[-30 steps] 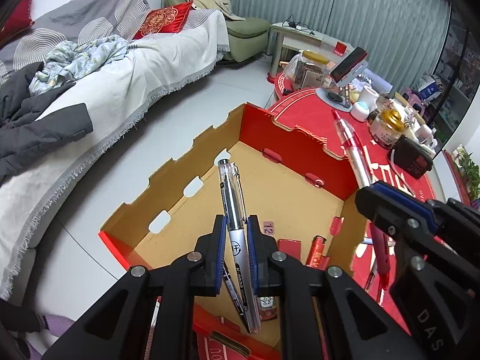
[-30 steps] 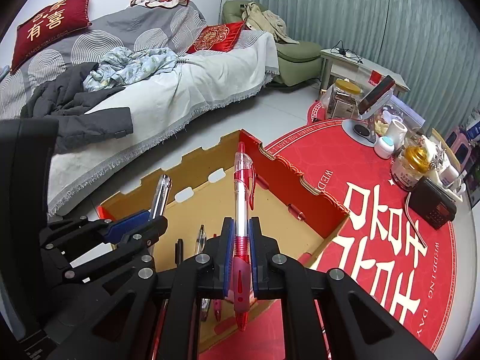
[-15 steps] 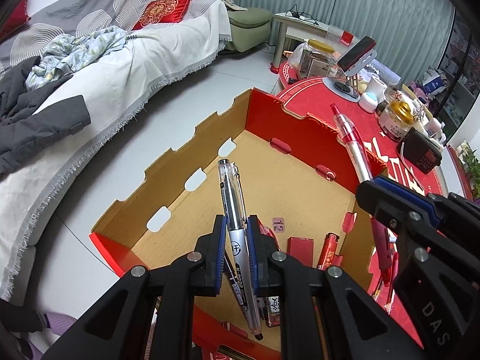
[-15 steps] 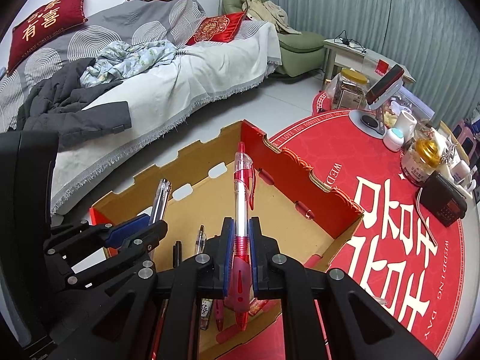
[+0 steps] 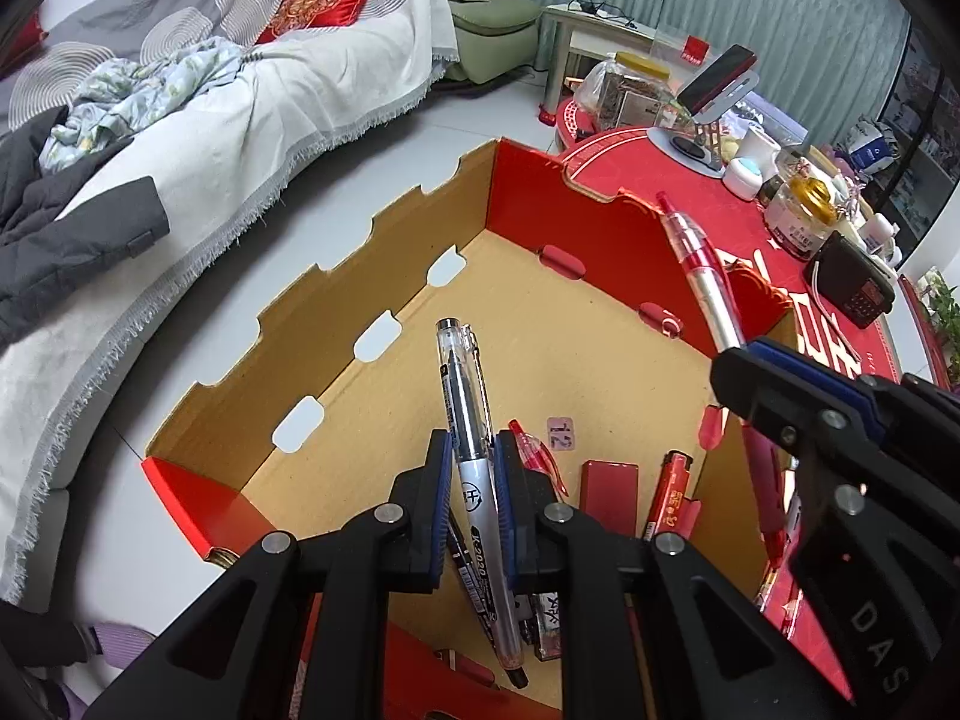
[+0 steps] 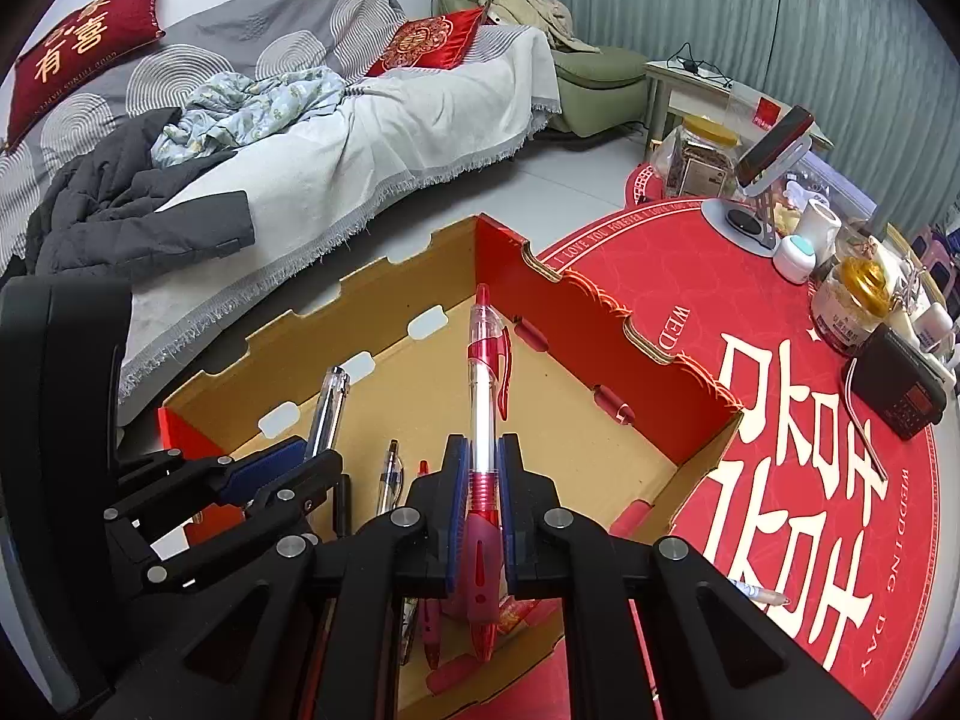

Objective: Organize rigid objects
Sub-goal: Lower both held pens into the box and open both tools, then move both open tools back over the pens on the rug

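- Left gripper clamps a black pen mid-barrel, tip down, over the box, ready to drop.
- Right gripper likewise clamps a red pen above the box.

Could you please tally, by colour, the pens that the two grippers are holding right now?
Silver pen, in the left gripper: 1
Red pen, in the right gripper: 1
Total: 2
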The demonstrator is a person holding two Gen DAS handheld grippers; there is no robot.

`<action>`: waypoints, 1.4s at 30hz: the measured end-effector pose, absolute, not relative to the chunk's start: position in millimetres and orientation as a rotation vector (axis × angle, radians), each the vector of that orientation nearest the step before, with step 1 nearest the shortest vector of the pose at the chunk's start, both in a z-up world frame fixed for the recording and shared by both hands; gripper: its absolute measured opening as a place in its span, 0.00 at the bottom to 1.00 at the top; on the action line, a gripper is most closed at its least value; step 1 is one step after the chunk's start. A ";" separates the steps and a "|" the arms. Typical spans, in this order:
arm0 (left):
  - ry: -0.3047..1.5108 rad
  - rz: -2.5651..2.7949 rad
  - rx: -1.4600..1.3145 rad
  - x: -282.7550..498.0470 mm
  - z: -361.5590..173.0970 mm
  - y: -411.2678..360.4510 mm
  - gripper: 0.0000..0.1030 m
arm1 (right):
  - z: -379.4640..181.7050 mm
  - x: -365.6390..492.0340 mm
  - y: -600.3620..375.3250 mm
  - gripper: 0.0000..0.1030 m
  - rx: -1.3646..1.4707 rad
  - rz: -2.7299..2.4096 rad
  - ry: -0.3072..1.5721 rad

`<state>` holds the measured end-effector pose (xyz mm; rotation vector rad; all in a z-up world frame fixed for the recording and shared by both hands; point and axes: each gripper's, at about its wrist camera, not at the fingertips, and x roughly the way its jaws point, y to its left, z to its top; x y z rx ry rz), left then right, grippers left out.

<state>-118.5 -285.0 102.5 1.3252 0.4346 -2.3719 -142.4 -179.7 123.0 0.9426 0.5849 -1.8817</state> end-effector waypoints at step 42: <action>0.157 -2.627 1.613 -53.1 54.1 -57.9 0.45 | 42.5 -147.8 116.5 0.11 1.350 -2.062 0.289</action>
